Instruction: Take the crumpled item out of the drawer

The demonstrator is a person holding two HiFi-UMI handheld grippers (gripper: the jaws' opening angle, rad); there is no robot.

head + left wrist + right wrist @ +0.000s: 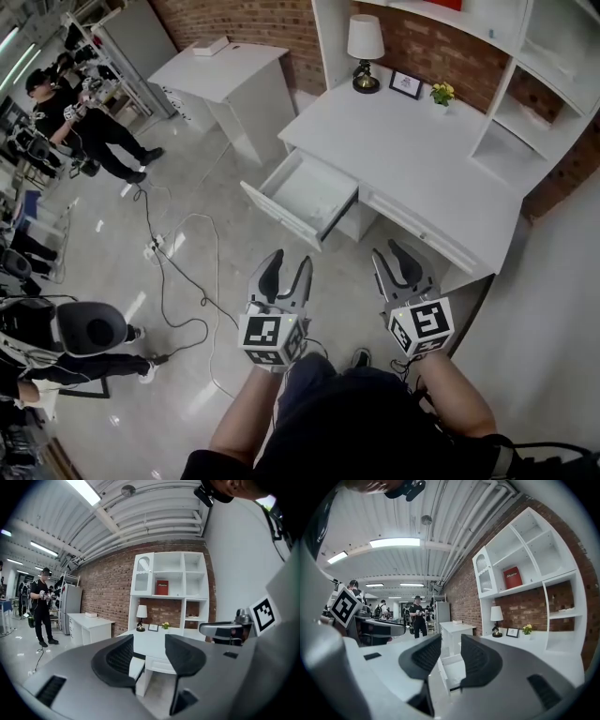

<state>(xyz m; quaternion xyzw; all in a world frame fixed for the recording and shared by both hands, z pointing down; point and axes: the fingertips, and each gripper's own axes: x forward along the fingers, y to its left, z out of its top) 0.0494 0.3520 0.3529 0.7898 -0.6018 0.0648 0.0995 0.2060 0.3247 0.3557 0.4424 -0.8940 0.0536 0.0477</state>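
brick wall point(253, 23), smooth white desk point(422, 169), boxy drawer point(314, 192) open, left gripper point(290, 261), right gripper point(389, 255), ribbed jaws apart

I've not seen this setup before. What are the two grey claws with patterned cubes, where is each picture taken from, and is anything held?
No robot here: a person holds a grey two-jaw tool in each hand, the left hand-held gripper and right hand-held gripper; the marker cubes belong to them. One picture comes from a head camera looking down; the other two ride on those hand-held grippers. Both are open and empty. The white desk carries a white-shaded lamp, small framed picture and yellow flowers; its open white drawer looks empty from above.
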